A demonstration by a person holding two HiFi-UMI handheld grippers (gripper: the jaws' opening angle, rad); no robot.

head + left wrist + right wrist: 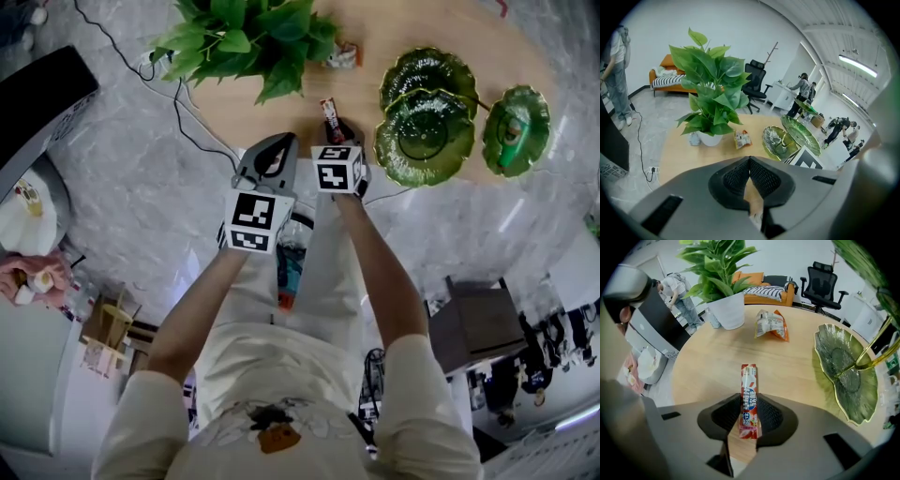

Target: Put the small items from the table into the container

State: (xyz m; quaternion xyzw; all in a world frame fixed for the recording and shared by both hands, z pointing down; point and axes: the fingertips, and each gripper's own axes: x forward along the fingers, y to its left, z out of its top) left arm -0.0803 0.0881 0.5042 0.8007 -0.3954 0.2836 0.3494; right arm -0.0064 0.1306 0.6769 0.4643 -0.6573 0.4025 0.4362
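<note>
Right tool (749,401): pads clamped on the near end of a candy stick (748,378). The stick runs straight out ahead of the tips, over the table (708,362). It is slim and flat-sided, in a glossy red-and-white wrapper. From the head view the right tool (333,120) points steeply down near the table's front edge.

Left tool (750,165): jaws closed together, nothing between the ribbed black pads; it sits just beside the right one.

Table round, pale wood grain. Green leaf-shaped dish (846,376), glassy with a gold rim, lies to the right of the stick, apart from it. Crinkled snack packet (771,324) farther back, near a potted plant (724,296) in a white pot.
</note>
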